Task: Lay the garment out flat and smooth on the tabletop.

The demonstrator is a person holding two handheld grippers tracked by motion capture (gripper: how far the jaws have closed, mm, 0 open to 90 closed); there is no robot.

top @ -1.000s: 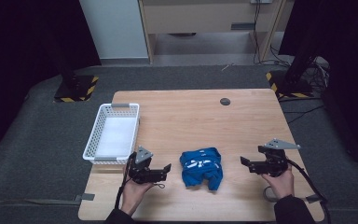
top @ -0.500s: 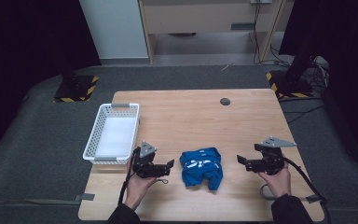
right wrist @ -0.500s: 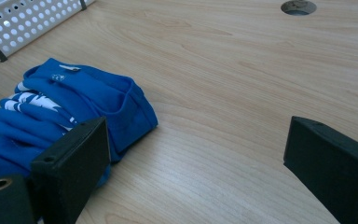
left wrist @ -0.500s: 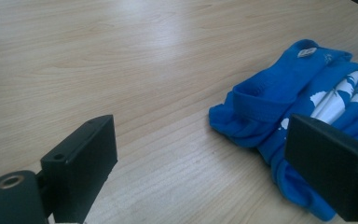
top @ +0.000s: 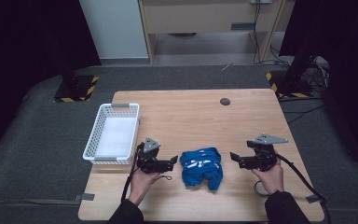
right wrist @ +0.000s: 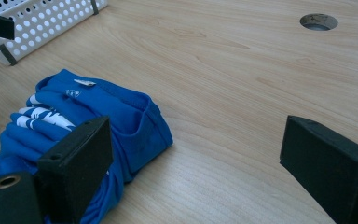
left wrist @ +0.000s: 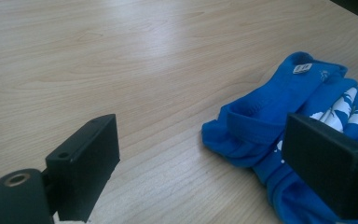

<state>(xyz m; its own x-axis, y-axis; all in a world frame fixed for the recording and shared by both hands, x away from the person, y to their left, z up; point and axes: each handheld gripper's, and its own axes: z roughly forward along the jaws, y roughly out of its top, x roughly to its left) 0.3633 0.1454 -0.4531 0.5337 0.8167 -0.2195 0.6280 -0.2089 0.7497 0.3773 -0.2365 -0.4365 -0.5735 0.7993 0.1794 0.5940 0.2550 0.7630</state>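
A wooden table [top: 196, 116] seen from above, with a crumpled blue garment [top: 201, 167] lying near its front edge as the central landmark. Far to the left of the garment, at the table's left edge, stands a white perforated basket [top: 113, 135]. Between the basket and the garment, a hand holds the left gripper [top: 171, 161], its tips pointing at the garment and stopping just short of the cloth. In the left gripper view [left wrist: 205, 158] its two black jaws stand wide apart with bare wood between them; the blue garment [left wrist: 289, 116], printed with white marks and carrying a small label, lies ahead and partly behind the right-hand jaw. Behind the garment, toward the far edge of the table, is a small round hole [top: 224, 101]. To the right of the garment, another hand holds the right gripper [top: 233, 157], aimed back at the cloth and near it but not touching. In the right gripper view [right wrist: 196, 158] its jaws are also spread wide, holding nothing, with the garment [right wrist: 98, 112] ahead by the left-hand jaw.
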